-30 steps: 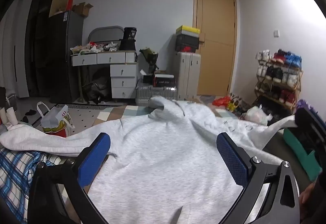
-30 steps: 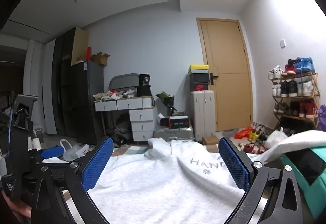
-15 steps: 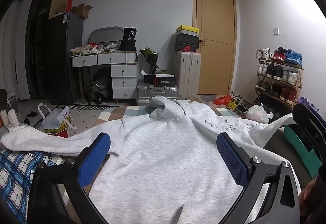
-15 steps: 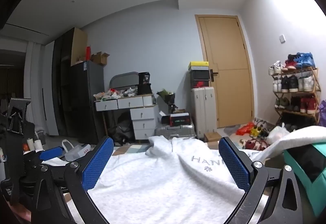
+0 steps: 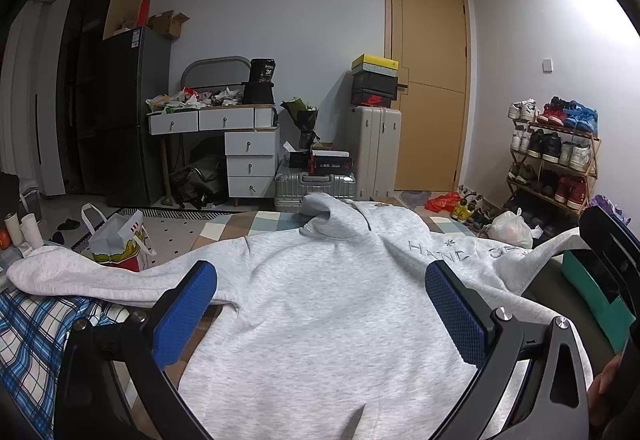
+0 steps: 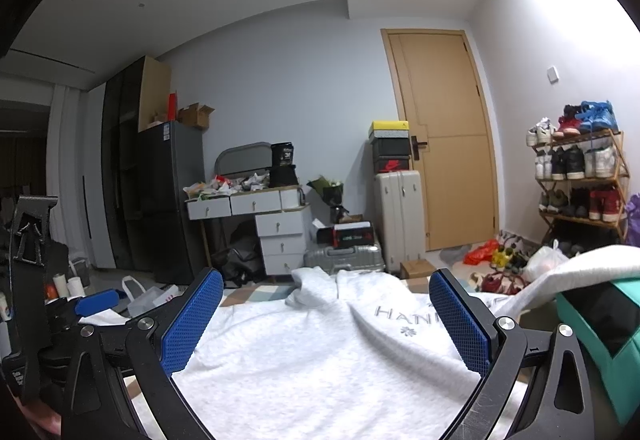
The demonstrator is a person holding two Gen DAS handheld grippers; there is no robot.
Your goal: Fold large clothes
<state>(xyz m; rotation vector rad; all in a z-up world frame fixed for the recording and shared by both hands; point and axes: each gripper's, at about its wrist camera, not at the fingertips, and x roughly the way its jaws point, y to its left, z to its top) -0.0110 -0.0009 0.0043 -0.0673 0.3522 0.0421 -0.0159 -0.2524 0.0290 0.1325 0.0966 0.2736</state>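
A light grey hoodie [image 5: 332,304] lies spread out flat, front side up, hood at the far end and grey lettering on its chest. One sleeve [image 5: 80,276] stretches out to the left, the other [image 5: 544,252] runs off to the right. My left gripper [image 5: 320,304] hovers open above the hoodie's lower body, blue pads wide apart, nothing between them. The right wrist view shows the same hoodie [image 6: 320,356] under my right gripper [image 6: 326,316], which is also open and empty. The left gripper [image 6: 96,300] shows at that view's left edge.
A blue checked cloth [image 5: 28,332] lies under the left sleeve. A teal box [image 5: 596,296] sits close on the right. Beyond the hoodie are a paper bag [image 5: 120,240], silver suitcases [image 5: 316,184], a white drawer desk [image 5: 240,144] and a shoe rack [image 5: 556,156].
Both cameras have tilted up a little, so the hoodie sits lower in view and more lettering shows. Both grippers stayed open and the hoodie has not moved.
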